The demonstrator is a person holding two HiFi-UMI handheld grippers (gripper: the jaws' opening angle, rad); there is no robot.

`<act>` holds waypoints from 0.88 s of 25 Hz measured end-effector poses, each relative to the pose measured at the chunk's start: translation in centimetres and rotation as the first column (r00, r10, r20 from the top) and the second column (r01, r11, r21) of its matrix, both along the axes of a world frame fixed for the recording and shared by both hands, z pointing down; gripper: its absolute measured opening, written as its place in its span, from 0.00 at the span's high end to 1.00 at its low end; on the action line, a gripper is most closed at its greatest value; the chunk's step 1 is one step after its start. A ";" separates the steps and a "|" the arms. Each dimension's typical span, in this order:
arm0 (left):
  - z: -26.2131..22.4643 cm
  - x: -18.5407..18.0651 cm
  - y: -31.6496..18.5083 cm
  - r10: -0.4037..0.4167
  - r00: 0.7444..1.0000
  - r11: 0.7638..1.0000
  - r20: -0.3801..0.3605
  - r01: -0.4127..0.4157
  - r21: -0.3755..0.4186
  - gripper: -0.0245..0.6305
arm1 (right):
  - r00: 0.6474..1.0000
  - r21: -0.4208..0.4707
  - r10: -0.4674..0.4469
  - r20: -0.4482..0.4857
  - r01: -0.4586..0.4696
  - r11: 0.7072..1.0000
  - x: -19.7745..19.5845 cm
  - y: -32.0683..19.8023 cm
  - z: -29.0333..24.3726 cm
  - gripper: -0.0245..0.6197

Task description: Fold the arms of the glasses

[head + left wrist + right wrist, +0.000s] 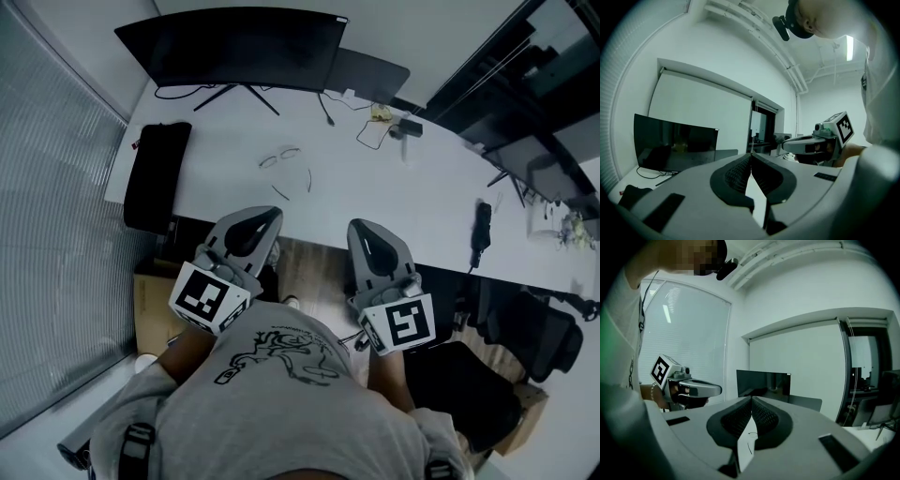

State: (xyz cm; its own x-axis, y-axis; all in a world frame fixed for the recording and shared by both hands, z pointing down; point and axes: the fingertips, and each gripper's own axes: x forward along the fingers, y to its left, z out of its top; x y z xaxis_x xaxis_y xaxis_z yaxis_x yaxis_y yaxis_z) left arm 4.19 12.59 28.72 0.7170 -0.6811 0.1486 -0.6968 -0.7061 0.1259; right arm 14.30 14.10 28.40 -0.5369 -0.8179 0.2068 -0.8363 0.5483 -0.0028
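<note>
Wire glasses (pixel 284 167) lie unfolded; left claw (pixel 270 216) and right claw (pixel 362 228), both closed and empty, hover short of them. This is likely the approach step, and the claws must spread next.

Office: wide monitor (pixel 234 52), white desk (pixel 412 202), window blinds (pixel 47 187), swivel chair (pixel 539 337).

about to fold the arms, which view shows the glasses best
Head view: the glasses lie whole on the white table, arms unfolded. The right gripper view catches only a sliver past its jaws; the left gripper view, nothing.
</note>
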 end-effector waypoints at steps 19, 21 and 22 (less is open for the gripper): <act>2.0 -6.6 -15.0 0.027 1.000 0.999 0.002 -0.027 -0.031 0.93 | 0.999 -0.015 -0.010 -0.039 0.009 1.000 -7.5 -15.2 0.8 0.95; 2.5 -7.0 -16.3 0.039 0.999 0.999 0.000 -0.039 -0.034 0.93 | 0.999 -0.017 -0.004 -0.046 0.003 1.000 -8.1 -16.5 1.1 0.95; 2.8 -7.2 -17.0 0.046 0.999 0.998 0.000 -0.046 -0.036 0.93 | 0.999 -0.018 0.001 -0.047 -0.002 1.000 -8.3 -17.1 1.3 0.95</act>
State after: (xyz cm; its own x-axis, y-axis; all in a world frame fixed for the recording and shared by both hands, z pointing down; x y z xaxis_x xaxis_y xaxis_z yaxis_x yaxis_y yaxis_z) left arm -3.03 -4.37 31.53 0.7473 -0.6416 0.1729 -0.6638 -0.7326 0.1506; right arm 5.99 -3.01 29.68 -0.5253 -0.8143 0.2468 -0.8363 0.5476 0.0267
